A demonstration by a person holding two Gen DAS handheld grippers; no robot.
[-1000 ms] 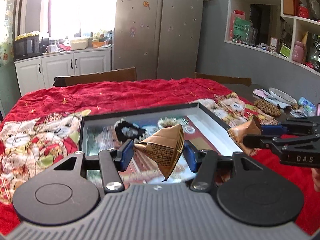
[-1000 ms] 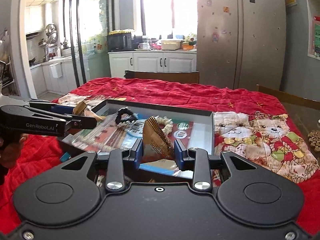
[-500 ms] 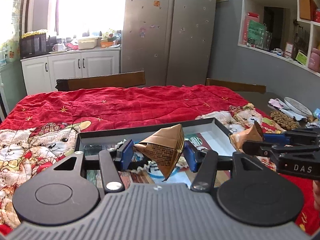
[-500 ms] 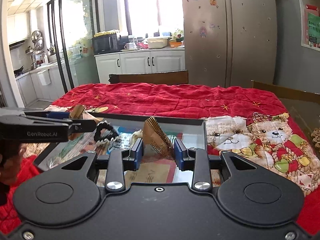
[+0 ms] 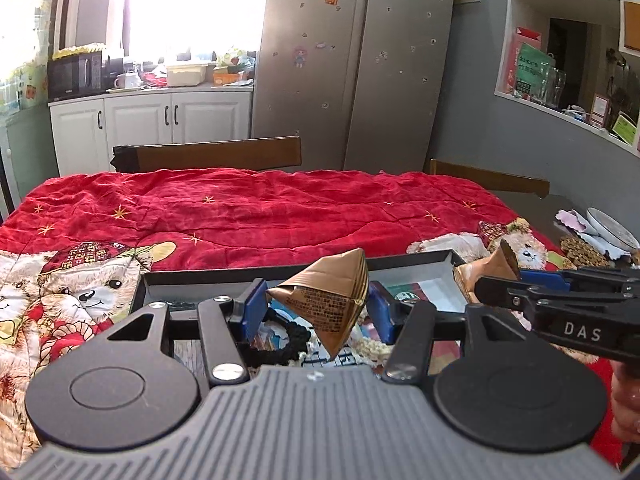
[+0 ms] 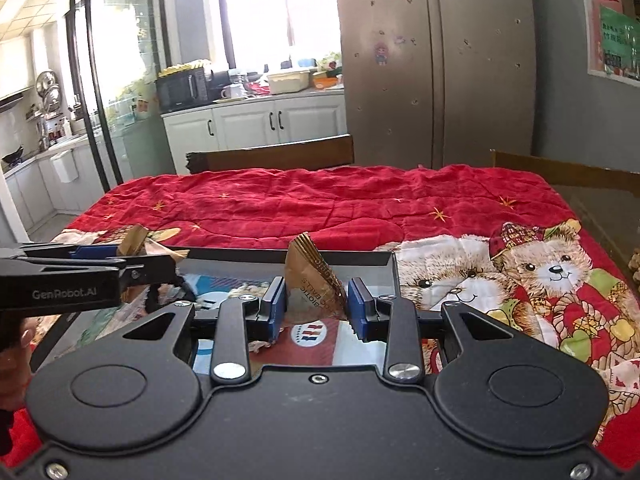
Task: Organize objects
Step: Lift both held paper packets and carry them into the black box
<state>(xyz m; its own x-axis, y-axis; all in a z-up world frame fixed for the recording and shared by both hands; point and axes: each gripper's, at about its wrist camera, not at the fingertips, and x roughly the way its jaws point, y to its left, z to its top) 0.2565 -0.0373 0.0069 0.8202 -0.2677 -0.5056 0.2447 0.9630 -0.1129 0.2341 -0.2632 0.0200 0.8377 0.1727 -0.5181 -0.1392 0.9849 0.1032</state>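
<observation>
Left gripper [image 6: 132, 268] reads "GenRobot.AI" — right gripper [image 5: 500, 280] "DAS".

Bright daylight from a blown-out window [image 5: 192, 12], sharp focus throughout, fisheye bending at edges, soft shadows

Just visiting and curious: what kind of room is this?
Most likely a home kitchen-dining room: a tall steel fridge, white counter cabinets bearing a microwave, and a table under a red cloth.

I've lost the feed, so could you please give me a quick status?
Left tool shut on gold packet. Right tool shut on second packet. Both over tray; nothing blocking.
</observation>
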